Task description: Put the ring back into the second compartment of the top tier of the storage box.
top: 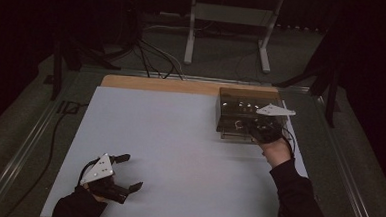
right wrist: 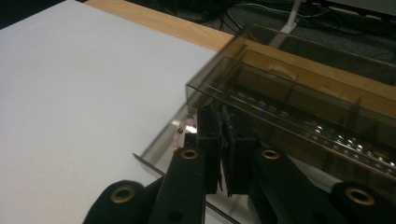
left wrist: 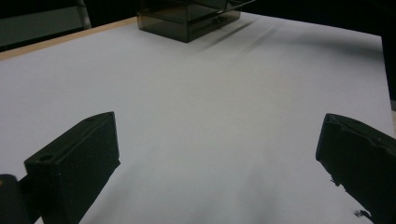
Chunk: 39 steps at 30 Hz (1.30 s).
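Dark surroundings close in on a wooden table (top: 132,82) covered almost wholly by a smooth white sheet (top: 179,148), matte and unmarked, with a strip of bare wood along the far edge. Beyond it I see a white metal stand (top: 229,20) and loose cables on the floor.

On my right gripper (right wrist: 223,144) the two black jaws are pressed together; whether anything thin is pinched between them I cannot tell. They sit at the near edge of a smoky translucent plastic box (right wrist: 299,107), rectangular, with thin dividers inside and small glinting pieces I cannot identify. Just beside the jaw tips lies a small pinkish bead-like piece with brass-coloured ends (right wrist: 183,133), on the box's clear lower tray. In the high view the right gripper (top: 265,130) is at the box (top: 231,103), far right of the sheet, the forearm in a dark sleeve reaching forward.

On my left gripper (left wrist: 217,154) the blocky matte jaws stand wide apart with bare sheet between them. From above, that gripper (top: 125,172) rests low at the near left corner, jaws pointing right, well apart from the box.
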Each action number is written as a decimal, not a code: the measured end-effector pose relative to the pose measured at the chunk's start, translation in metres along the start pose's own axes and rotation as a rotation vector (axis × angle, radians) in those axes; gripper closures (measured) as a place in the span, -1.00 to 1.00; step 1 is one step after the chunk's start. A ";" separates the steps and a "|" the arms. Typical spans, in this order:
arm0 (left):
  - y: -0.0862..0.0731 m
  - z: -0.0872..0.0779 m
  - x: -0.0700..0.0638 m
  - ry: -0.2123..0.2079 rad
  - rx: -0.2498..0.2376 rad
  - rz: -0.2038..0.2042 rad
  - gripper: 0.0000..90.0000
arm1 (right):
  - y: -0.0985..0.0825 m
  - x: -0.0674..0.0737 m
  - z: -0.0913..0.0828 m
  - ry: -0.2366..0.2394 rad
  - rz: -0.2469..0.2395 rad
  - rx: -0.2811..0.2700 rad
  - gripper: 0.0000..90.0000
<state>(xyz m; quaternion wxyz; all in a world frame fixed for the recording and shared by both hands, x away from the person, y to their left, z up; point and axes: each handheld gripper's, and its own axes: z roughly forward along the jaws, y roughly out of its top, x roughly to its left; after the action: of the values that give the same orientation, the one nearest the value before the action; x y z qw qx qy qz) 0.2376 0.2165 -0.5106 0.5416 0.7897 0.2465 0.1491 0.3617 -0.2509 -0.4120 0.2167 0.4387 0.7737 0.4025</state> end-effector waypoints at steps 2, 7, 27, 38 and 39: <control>0.000 0.000 0.000 0.000 0.002 -0.002 -0.99 | -0.001 -0.003 -0.001 -0.005 0.005 -0.002 0.92; 0.000 0.000 0.000 0.000 0.002 -0.001 -0.99 | -0.004 -0.010 -0.007 -0.022 0.022 -0.008 0.92; 0.000 0.000 0.000 0.000 0.000 0.001 -0.99 | -0.019 -0.029 -0.010 -0.061 0.071 0.007 0.92; 0.000 0.000 0.000 0.001 0.003 0.000 -0.99 | -0.027 -0.035 -0.001 -0.074 0.088 0.029 0.91; 0.000 0.000 0.000 0.001 0.001 0.002 -0.99 | -0.027 -0.035 0.000 -0.075 0.089 0.032 0.91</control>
<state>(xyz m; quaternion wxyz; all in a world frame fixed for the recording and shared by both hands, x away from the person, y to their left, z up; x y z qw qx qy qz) 0.2376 0.2164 -0.5106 0.5409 0.7902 0.2460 0.1501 0.3668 -0.2889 -0.4349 0.2205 0.4909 0.7511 0.3824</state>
